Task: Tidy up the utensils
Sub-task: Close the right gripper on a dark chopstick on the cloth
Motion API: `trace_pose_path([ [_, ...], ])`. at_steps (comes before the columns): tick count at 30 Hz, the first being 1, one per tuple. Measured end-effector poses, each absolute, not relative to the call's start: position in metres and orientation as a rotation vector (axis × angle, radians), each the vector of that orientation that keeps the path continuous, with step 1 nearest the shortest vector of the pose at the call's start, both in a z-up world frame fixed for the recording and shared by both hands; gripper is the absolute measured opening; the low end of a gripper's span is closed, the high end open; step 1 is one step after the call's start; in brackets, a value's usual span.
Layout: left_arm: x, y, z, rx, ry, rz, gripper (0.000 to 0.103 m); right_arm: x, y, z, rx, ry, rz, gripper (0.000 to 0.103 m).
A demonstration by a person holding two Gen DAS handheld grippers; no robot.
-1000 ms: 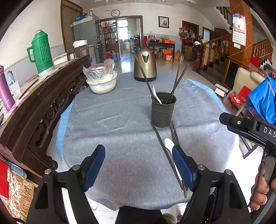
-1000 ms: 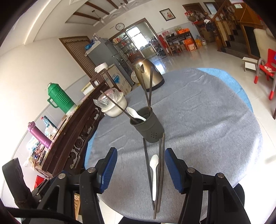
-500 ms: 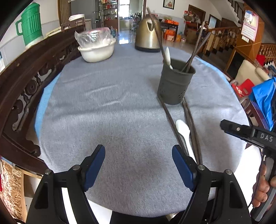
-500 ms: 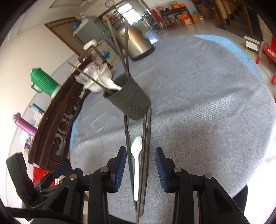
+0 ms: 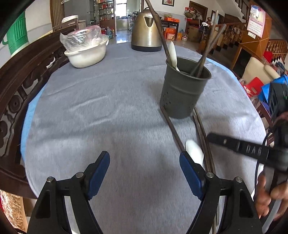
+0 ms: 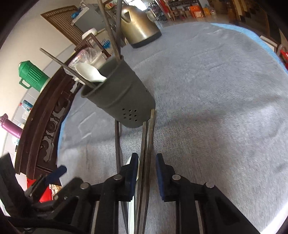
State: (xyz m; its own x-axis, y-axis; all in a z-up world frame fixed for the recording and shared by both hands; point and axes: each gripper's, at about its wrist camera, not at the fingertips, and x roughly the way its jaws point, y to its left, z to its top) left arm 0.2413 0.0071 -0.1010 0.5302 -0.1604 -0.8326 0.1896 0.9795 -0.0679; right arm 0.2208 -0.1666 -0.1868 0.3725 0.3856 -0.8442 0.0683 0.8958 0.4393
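A round table under a grey cloth fills the foreground. Along its left edge runs a dark carved wooden bench back, with a white wall behind it. Beyond the table's far side a glossy tiled floor leads to a bright doorway. To the table's right rises a wooden staircase.

Both grippers have come down closer to the utensil holder. The right gripper has just been closing around 2 chopsticks lying just before the holder, pads not yet touching.
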Motion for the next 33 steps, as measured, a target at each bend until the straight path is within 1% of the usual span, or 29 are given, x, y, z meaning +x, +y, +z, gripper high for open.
trace_pose_path([
  [4, 0.259, 0.001, -0.107, 0.008, 1.009, -0.230, 0.080, 0.226, -0.161, -0.197, 0.424, 1.223, 0.217, 0.014],
  [7, 0.270, -0.006, -0.112, 0.010, 1.020, -0.240, 0.079, 0.226, -0.159, -0.198, 0.393, 1.222, 0.207, 0.012],
  [9, 0.279, -0.012, -0.115, 0.018, 1.027, -0.242, 0.077, 0.227, -0.159, -0.198, 0.373, 1.225, 0.205, 0.012],
  [11, 0.288, -0.018, -0.120, 0.028, 1.038, -0.250, 0.074, 0.227, -0.159, -0.197, 0.320, 1.228, 0.171, 0.010],
  [13, 0.298, -0.024, -0.125, 0.037, 1.050, -0.255, 0.072, 0.226, -0.165, -0.196, 0.316, 1.223, 0.156, 0.010],
  [15, 0.305, -0.026, -0.131, 0.041, 1.063, -0.263, 0.066, 0.228, -0.170, -0.196, 0.331, 1.229, 0.154, 0.010],
  [23, 0.319, -0.025, -0.138, 0.063, 1.047, -0.307, 0.063, 0.254, -0.198, -0.184, 0.452, 1.195, 0.154, 0.012],
  [25, 0.323, -0.025, -0.138, 0.064, 1.043, -0.321, 0.058, 0.263, -0.201, -0.184, 0.467, 1.190, 0.146, 0.012],
  [27, 0.326, -0.024, -0.138, 0.070, 1.043, -0.337, 0.049, 0.275, -0.203, -0.188, 0.459, 1.191, 0.131, 0.012],
  [29, 0.331, -0.021, -0.141, 0.095, 1.038, -0.352, 0.045, 0.286, -0.201, -0.194, 0.460, 1.207, 0.122, 0.012],
  [33, 0.339, -0.012, -0.140, 0.097, 1.060, -0.406, 0.044, 0.299, -0.192, -0.205, 0.443, 1.256, 0.112, 0.012],
])
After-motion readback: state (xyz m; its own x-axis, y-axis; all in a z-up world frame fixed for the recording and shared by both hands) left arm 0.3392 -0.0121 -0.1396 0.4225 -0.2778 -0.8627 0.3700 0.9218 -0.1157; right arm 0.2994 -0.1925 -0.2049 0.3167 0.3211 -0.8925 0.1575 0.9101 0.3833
